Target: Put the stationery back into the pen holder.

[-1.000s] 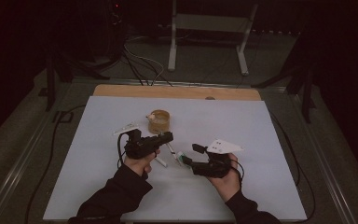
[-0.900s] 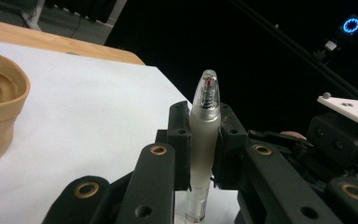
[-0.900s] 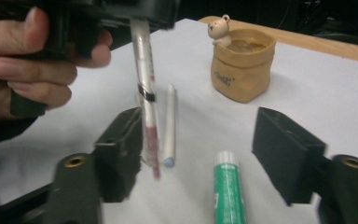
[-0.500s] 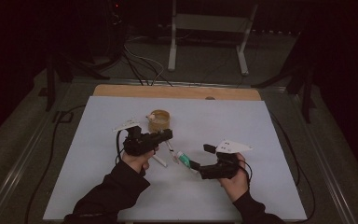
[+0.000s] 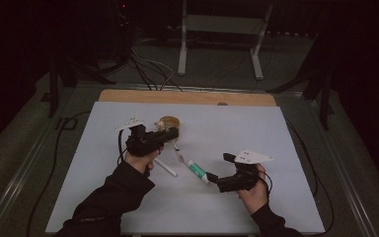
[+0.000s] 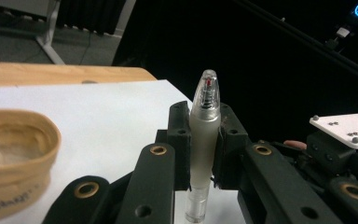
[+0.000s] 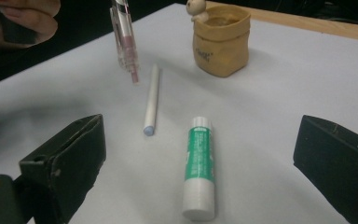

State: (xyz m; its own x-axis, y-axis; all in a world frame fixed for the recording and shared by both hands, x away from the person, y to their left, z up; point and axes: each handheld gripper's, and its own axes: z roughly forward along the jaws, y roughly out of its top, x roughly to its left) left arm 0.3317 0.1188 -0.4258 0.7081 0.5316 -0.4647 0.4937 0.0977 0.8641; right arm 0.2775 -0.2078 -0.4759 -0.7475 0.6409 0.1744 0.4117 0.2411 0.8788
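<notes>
The right gripper (image 5: 212,177) had just spread its jaws wide, leaving the green glue stick (image 5: 196,169) lying free near the middle of the surface (image 5: 276,128). The left gripper (image 5: 173,132) was clamped on a clear pen (image 6: 204,140), beside the tan pouch-shaped holder (image 5: 168,122), probably its destination.

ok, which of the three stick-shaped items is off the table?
The clear pen, clamped upright in the left tool. The white stick and green glue stick lie flat on the table.
</notes>
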